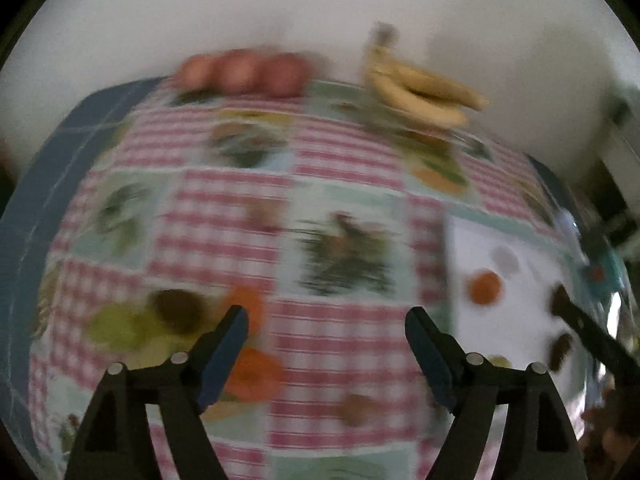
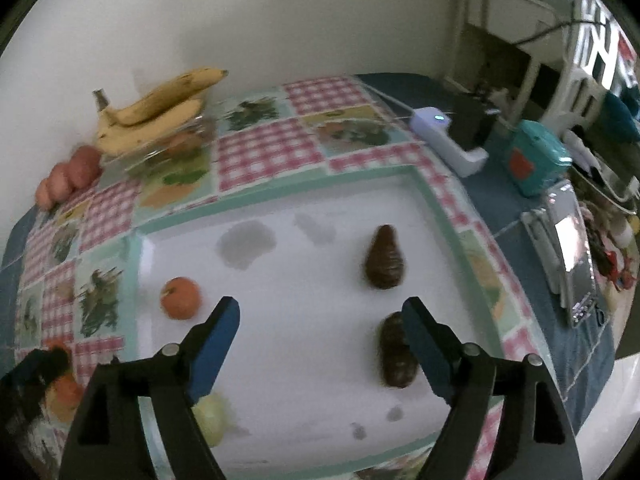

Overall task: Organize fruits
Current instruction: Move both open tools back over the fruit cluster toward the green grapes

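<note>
A white tray [image 2: 304, 344] lies on the patterned tablecloth. On it sit an orange [image 2: 181, 298], two dark avocados [image 2: 385, 258] [image 2: 396, 354] and a pale yellow-green fruit [image 2: 212, 420]. My right gripper [image 2: 320, 312] is open and empty above the tray, its right finger beside the near avocado. My left gripper [image 1: 326, 322] is open and empty over the cloth, left of the tray [image 1: 520, 312]. Bananas [image 1: 420, 88] [image 2: 156, 112] rest on a glass dish at the back. Reddish fruits [image 1: 244, 74] [image 2: 68, 176] line the far edge. The left wrist view is blurred.
A white device [image 2: 448, 140], a teal box [image 2: 538, 160] and a silver appliance [image 2: 572, 248] stand right of the tray on blue cloth. A wall runs behind the table. The right gripper [image 1: 580, 328] shows at the right of the left wrist view.
</note>
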Demonstrator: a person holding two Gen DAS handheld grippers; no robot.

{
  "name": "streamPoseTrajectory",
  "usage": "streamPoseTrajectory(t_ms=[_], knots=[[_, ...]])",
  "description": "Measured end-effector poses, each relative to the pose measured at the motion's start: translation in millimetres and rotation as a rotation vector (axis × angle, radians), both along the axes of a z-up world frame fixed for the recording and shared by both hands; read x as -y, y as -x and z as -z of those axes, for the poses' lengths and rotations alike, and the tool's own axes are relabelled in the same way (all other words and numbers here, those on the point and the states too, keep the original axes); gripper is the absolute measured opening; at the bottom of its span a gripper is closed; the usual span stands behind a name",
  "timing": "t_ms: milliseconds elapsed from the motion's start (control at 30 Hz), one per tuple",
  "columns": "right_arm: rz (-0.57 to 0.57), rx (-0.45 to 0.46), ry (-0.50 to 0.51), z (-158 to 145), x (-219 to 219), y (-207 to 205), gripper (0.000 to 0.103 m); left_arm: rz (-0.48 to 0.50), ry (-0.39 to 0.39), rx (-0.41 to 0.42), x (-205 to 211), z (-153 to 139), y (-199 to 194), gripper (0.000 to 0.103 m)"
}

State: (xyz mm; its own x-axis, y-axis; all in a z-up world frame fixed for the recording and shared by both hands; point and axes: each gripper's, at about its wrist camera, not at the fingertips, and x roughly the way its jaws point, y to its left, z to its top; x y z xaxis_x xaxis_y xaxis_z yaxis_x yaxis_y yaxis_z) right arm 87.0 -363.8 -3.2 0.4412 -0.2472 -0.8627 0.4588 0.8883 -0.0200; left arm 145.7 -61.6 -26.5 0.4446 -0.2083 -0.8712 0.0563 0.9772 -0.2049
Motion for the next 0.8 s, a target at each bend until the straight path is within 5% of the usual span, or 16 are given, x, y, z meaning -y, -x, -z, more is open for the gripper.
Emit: streamPoseTrajectory(t_ms=[133, 333, 800], knots=[[-0.067, 0.003, 0.000, 1.8, -27.0, -8.2, 0.088, -0.123, -0.067, 0.024, -51.3, -4.4, -4.1, 0.098], [-0.195, 0.016, -0.057, 7.3, -76.6, -19.5, 0.091, -0.215, -0.143, 0.057, -109.5, -13.9, -4.4, 0.103], [-0.455, 0.007, -0.176, 13.6, -190.3, -34.7, 0.091, -0.319, -0.023, 0.027, -189.1, -13.7, 3.1, 0.103]])
